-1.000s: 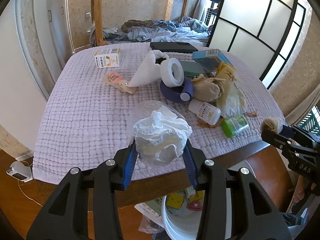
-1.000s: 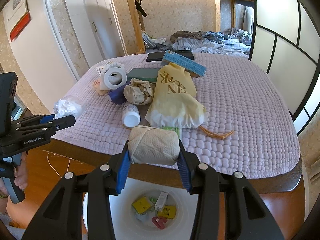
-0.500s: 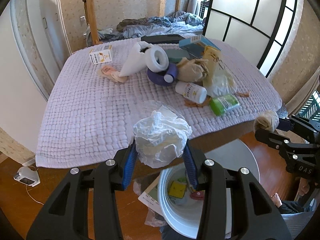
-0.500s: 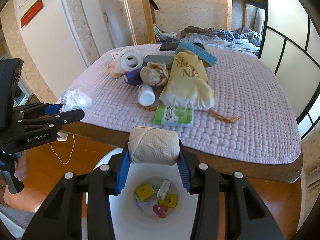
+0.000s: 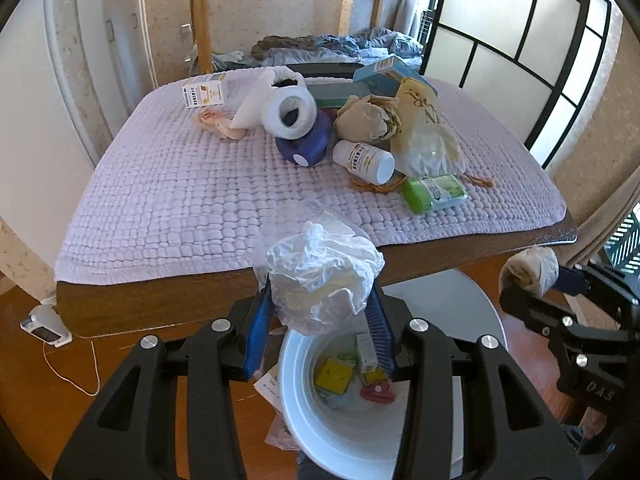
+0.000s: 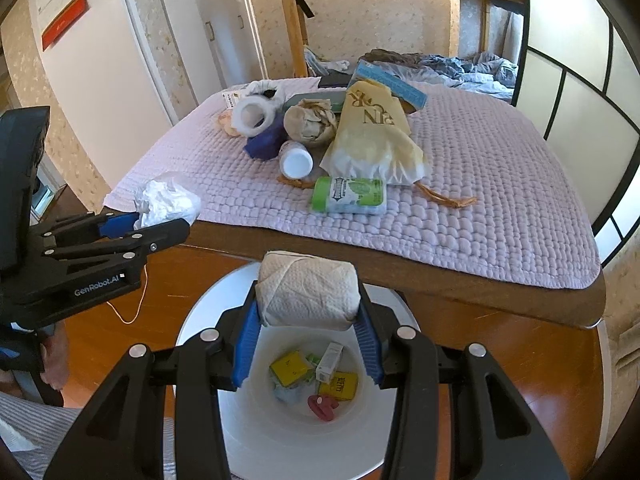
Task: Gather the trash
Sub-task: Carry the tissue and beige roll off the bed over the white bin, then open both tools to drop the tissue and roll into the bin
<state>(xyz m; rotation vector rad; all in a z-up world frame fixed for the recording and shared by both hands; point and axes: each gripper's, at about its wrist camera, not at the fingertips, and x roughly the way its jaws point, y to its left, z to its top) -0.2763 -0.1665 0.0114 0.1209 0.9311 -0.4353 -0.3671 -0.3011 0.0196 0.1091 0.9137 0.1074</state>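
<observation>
Right wrist: wadded beige paper towel

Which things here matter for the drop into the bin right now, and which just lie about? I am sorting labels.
In hand:
left gripper on crumpled plastic
right gripper on paper wad
white bin

Lying about:
pill bottle
green pack
yellow bag

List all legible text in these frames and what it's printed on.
"GenRobot.AI": side of the left gripper.
"DAS": body of the right gripper, partly cut off.
"RN" in large gold letters: yellow bag, remaining letters unclear.
Pill bottle, white carton, green pack, blue box, red wall sign, bin contents: print too small to read.
</observation>
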